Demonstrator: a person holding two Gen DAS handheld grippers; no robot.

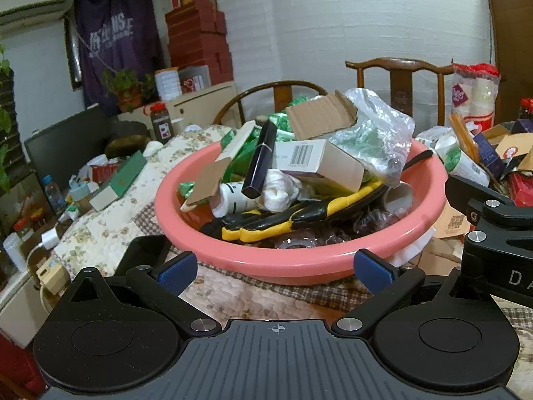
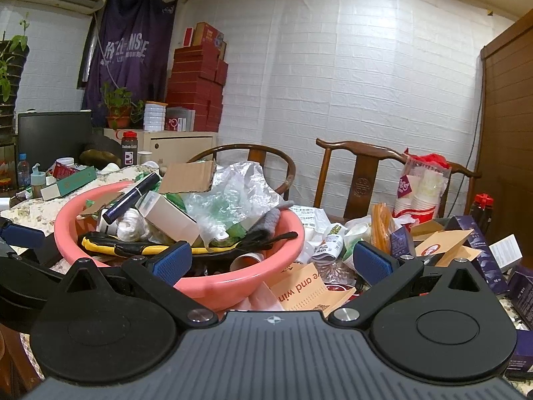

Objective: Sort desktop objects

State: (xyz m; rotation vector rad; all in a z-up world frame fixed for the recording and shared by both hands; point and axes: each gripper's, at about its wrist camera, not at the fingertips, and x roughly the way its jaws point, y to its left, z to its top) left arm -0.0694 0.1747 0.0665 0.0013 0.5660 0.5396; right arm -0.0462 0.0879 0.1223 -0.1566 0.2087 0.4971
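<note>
- Basin [image 1: 299, 266]: pink, centre of the left view, left-centre of the right view [image 2: 233, 286]; sits on the quilt-covered counter [image 1: 110, 220], heaped full.
- In the heap: box [image 1: 319, 161] with barcode, dark tube [image 1: 260, 160], cardboard [image 1: 319, 113], clear bag [image 1: 379, 133], yellow-black gloves [image 1: 276, 223], white bottle [image 1: 233, 200].
- Left hand-held gripper [image 1: 276, 270]: fingers apart, nothing between them, low in frame just short of the basin's near rim.
- Right hand-held gripper [image 2: 273, 263]: fingers apart, empty, aimed at the basin's right rim and the loose pile beside it.
- Step, my read: between picks. Basin looks like the collection bin, and plenty is unsorted to its right.
- Next move likely calls for the right one to pick a single item, e.g. the orange card [image 2: 303, 290] or paper cup [image 2: 248, 261]; thin flat card needs an edge grip.
- Risk: heap is tall, adding on top could slide the box or tube off.
- Right view only: cup stack [image 2: 421, 196] in plastic, purple boxes [image 2: 479, 250], orange card text, cup inside the basin.
- Left view only: green box [image 1: 120, 180], charger [image 1: 48, 240] at lower left, barcode face, right gripper body at right edge.
</note>
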